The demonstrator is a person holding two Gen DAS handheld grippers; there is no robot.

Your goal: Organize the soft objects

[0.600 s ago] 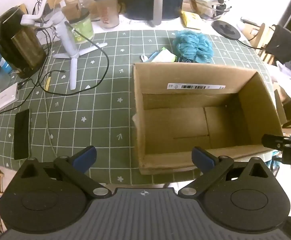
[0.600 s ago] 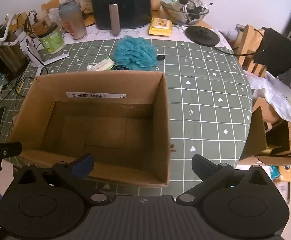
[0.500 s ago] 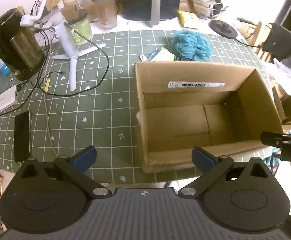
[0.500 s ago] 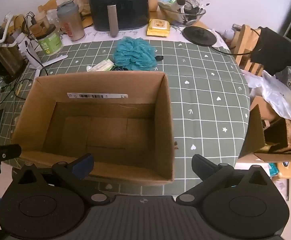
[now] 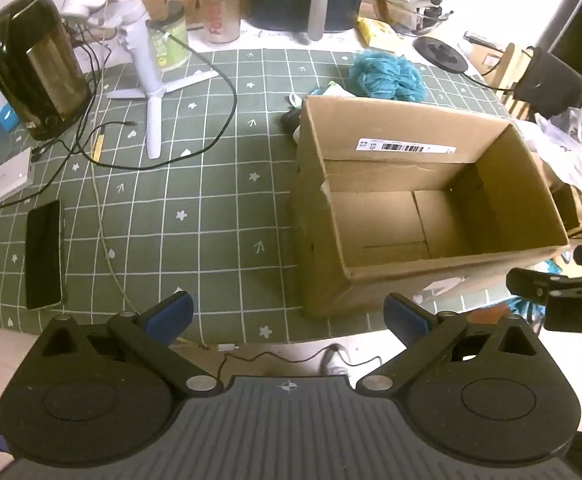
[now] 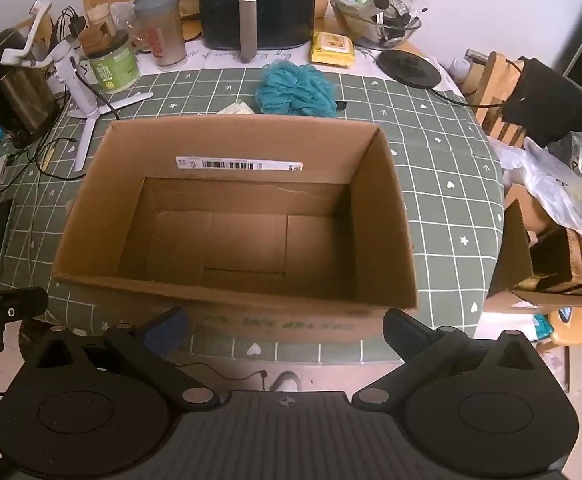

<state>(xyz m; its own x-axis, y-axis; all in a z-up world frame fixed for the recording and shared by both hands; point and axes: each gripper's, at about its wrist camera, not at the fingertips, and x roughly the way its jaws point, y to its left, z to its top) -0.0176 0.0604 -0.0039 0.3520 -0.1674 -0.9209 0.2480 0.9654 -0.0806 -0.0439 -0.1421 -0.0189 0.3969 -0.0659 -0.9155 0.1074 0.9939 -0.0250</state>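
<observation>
Green grid tablecloth [image 5: 211, 200], cluttered. Left gripper [image 5: 289, 312] and right gripper [image 6: 285, 330] angled steeply down, jaws fully spread, holding nothing. Cardboard box [image 6: 387, 208] holds nothing.

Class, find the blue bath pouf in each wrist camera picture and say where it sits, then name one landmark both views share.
Left wrist view: the blue bath pouf is upper right of centre, just beyond the cardboard box's far wall.
Right wrist view: the pouf is top centre, beyond the box's far wall.
Shared landmark: the barcode label inside that far wall.
</observation>
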